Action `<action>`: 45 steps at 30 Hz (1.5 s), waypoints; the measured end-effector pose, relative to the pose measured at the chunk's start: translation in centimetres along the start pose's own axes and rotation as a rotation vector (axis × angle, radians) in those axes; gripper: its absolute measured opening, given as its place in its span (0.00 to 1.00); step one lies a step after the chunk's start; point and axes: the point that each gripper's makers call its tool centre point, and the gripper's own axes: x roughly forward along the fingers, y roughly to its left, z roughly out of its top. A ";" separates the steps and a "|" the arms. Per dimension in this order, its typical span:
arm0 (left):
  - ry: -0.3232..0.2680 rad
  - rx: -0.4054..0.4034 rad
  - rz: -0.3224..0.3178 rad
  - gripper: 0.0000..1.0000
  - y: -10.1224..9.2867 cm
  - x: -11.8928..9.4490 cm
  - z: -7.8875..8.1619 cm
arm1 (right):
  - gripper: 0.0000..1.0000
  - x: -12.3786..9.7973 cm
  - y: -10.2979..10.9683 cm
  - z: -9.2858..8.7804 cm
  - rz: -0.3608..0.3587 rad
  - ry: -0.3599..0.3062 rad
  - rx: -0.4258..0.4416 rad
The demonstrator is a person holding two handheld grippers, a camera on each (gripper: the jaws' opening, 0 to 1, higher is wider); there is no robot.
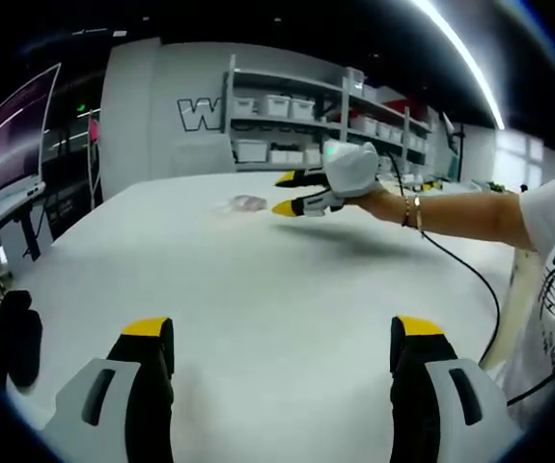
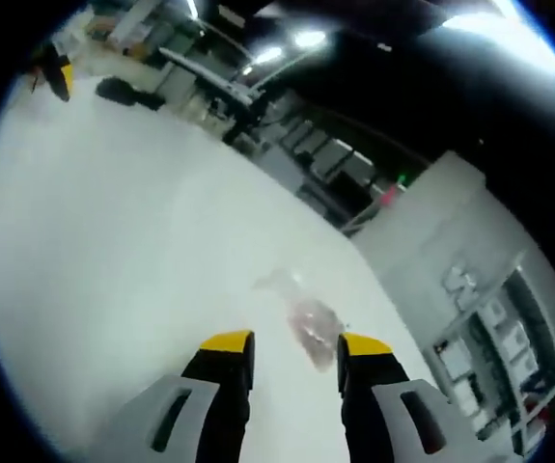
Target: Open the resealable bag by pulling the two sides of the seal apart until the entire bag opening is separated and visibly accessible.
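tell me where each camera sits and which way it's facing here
Left gripper view: rides the left gripper, low over the white table, facing shelves; jaws open, and the person's arm holds the right gripper near the bag.
Right gripper view: rides the right gripper, tilted, looking down at the bag just past its open jaws.
Shared: bag, table, shelving.

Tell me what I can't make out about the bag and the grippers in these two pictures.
- Bag seal: right gripper view is blurred, so sealed or open cannot be told.
- Bag contents: too blurred there; in the left gripper view the bag is too small.
- Right gripper contact with the bag: too distant in the left gripper view.
- Left gripper bodies: cut off by the bottom edge.
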 end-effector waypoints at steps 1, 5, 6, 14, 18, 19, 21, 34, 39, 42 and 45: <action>0.001 0.000 0.000 0.92 0.0 0.0 0.0 | 0.32 0.1 -0.1 0.1 -0.002 0.001 -0.035; 0.002 -0.001 -0.002 0.92 -0.1 0.1 0.0 | 0.31 0.5 0.3 0.3 0.002 0.002 -0.118; 0.002 -0.001 -0.002 0.92 -0.1 0.1 0.0 | 0.31 0.6 0.4 0.5 0.000 0.002 -0.148; -0.003 0.004 -0.005 0.92 -0.3 0.1 0.2 | 0.31 1.5 0.8 0.6 0.002 0.002 -0.215; -0.001 0.006 -0.005 0.92 -0.4 0.1 0.1 | 0.30 2.3 0.6 0.8 0.001 0.001 -0.261; -0.001 0.005 -0.005 0.92 -0.3 0.0 0.1 | 0.30 2.5 0.6 0.9 0.003 -0.002 -0.263; 0.000 0.003 -0.004 0.92 -0.2 0.0 0.0 | 0.30 2.7 0.8 1.0 0.005 -0.004 -0.270; 0.000 -0.011 0.003 0.92 0.6 0.1 -0.4 | 0.29 4.1 0.9 0.6 0.016 0.012 -0.321; 0.003 -0.015 0.001 0.92 0.7 0.4 -0.4 | 0.29 4.2 1.1 0.4 0.026 0.016 -0.336; 0.003 -0.017 0.001 0.92 0.9 0.4 -0.4 | 0.29 4.3 1.2 0.5 0.030 0.012 -0.338; 0.006 -0.019 0.003 0.92 1.1 0.5 -0.4 | 0.29 4.4 1.1 0.8 0.028 0.009 -0.333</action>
